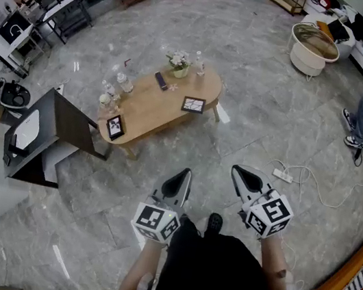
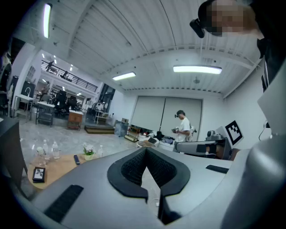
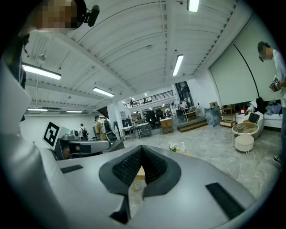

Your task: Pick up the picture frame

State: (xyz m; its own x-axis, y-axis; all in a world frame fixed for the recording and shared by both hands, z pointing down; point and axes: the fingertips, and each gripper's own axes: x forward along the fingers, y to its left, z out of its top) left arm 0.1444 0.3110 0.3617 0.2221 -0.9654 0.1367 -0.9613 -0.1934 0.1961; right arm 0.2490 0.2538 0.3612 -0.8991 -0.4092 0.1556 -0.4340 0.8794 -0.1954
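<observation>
In the head view we stand on the grey marble-patterned floor (image 1: pixel 259 99), well apart from the oval light-wood coffee table (image 1: pixel 149 109). The left gripper (image 1: pixel 185 173) and the right gripper (image 1: pixel 236 168) are held out side by side in front of us, short of the table and touching nothing. A small black picture frame (image 1: pixel 116 126) stands propped near the table's nearer left end, just beside some clear plastic bottles (image 1: pixel 124 83); a second black picture frame (image 1: pixel 193 104) sits at the right edge. We judge the approach to be the step in hand: walk closer first, settle on one frame, and come at its top edge from the open side, clear of the bottles. In the left gripper view the dark ribbed pads (image 2: pixel 132 167) meet at their tips with nothing between them. The propped frame shows low at the left, so we would swing that way and part the jaws before reaching. In the right gripper view the jaws are likewise closed and empty, aimed toward the table; we think it need take no part unless we choose the right-hand frame.
</observation>
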